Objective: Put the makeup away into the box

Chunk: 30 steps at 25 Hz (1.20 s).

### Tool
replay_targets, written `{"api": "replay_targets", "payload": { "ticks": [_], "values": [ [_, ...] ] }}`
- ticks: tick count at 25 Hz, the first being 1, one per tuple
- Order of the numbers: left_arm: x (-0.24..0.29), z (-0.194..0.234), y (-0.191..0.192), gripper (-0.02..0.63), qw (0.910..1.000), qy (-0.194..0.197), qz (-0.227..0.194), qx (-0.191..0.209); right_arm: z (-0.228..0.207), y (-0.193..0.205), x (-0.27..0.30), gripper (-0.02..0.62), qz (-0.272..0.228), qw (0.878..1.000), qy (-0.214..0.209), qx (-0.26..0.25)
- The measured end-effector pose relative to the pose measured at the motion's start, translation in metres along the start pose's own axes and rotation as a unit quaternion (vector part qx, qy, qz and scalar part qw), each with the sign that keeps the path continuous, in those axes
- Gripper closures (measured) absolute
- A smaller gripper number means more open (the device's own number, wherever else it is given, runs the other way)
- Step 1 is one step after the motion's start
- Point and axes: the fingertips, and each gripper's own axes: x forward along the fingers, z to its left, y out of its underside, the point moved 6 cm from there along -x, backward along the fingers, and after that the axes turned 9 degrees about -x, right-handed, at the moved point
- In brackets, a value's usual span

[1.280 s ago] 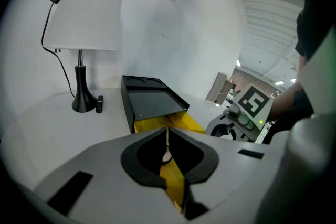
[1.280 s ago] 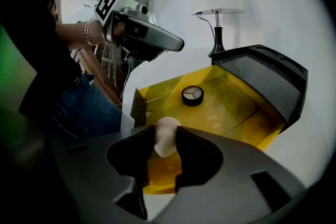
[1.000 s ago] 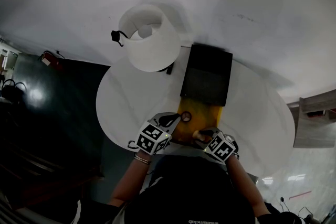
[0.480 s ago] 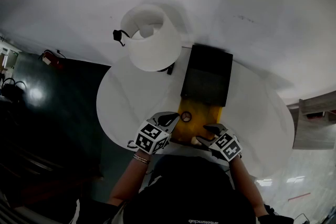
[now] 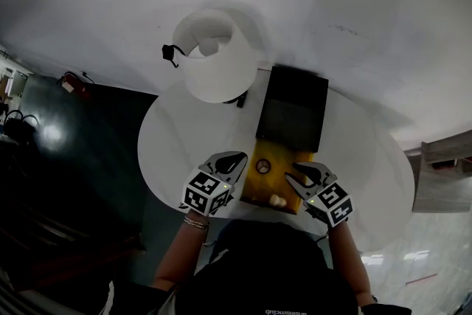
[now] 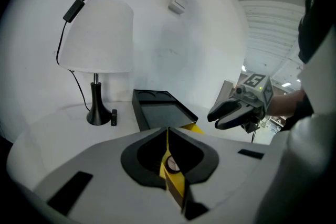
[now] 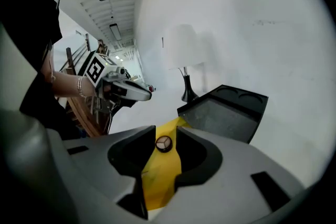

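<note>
Makeup lies in the yellow box at the near edge of the round white table: a round compact left of its middle and a small beige piece by its near rim. The box's black lid lies open toward the far edge, below a white wall. A white-shaded lamp stands at the far left edge, with dark floor beyond. Only the left gripper view shows the lamp's black foot and the small switch beside it; the beige piece shows in the head view alone. The left gripper hovers clenched and empty at the box's left rim. The right gripper is half parted with nothing held, and its jaws have just been closing. A second ago the beige piece was at its tips; it has since lifted toward the right rim.
</note>
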Motion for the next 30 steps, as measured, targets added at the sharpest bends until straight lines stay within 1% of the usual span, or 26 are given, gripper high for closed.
{"api": "replay_targets", "payload": {
  "ticks": [5,8,13,15,18,25,28,30],
  "values": [
    [-0.006,0.011,-0.014,0.584,0.9994,-0.017,-0.029,0.009,-0.014,-0.023,-0.01,0.533,-0.059,0.998,0.036,0.007],
    [-0.006,0.014,-0.018,0.584,0.9991,-0.023,-0.035,0.011,-0.02,-0.031,-0.012,0.546,-0.075,0.996,0.049,0.008],
    [-0.005,0.014,-0.028,0.584,0.998,-0.027,-0.054,0.019,-0.032,-0.035,-0.016,0.565,-0.105,0.992,0.064,0.029],
    [-0.004,0.018,-0.029,0.584,0.9974,-0.036,-0.059,0.022,-0.035,-0.036,-0.017,0.568,-0.11,0.991,0.067,0.034],
    [0.002,0.026,-0.028,0.584,0.9968,-0.048,-0.055,0.032,-0.038,-0.035,-0.019,0.574,-0.11,0.991,0.072,0.038],
    [0.016,0.04,-0.035,0.584,0.9971,-0.043,-0.056,0.027,-0.048,-0.029,-0.014,0.575,-0.096,0.991,0.078,0.051],
    [0.023,0.045,-0.038,0.584,0.9976,-0.033,-0.057,0.019,-0.051,-0.028,-0.009,0.575,-0.088,0.992,0.074,0.056],
    [0.028,0.05,-0.037,0.584,0.9977,-0.037,-0.053,0.017,-0.053,-0.03,-0.007,0.575,-0.087,0.992,0.073,0.056]
  ]
}}
